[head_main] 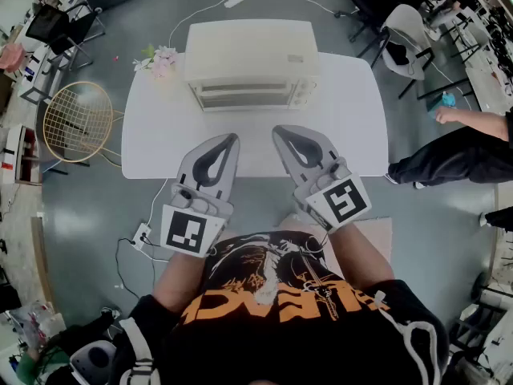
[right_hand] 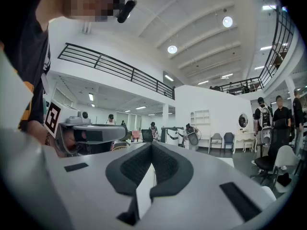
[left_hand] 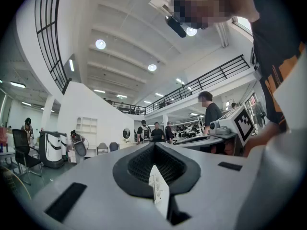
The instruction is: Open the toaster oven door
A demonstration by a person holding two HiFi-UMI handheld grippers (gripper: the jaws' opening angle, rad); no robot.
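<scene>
Head view: the toaster oven (head_main: 250,62) sits at the far side of the white surface (head_main: 156,135), its door closed. The left hand-held gripper (head_main: 232,139) and the right hand-held gripper (head_main: 281,131) hover over the near side, apart from the oven. Each has its jaws pressed together on nothing.

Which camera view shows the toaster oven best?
The head view: the whole toaster oven sits on the white table, door shut, facing the person. The left gripper view and right gripper view show mostly the hall; each gives at most a thin pale sliver between its jaws.
</scene>
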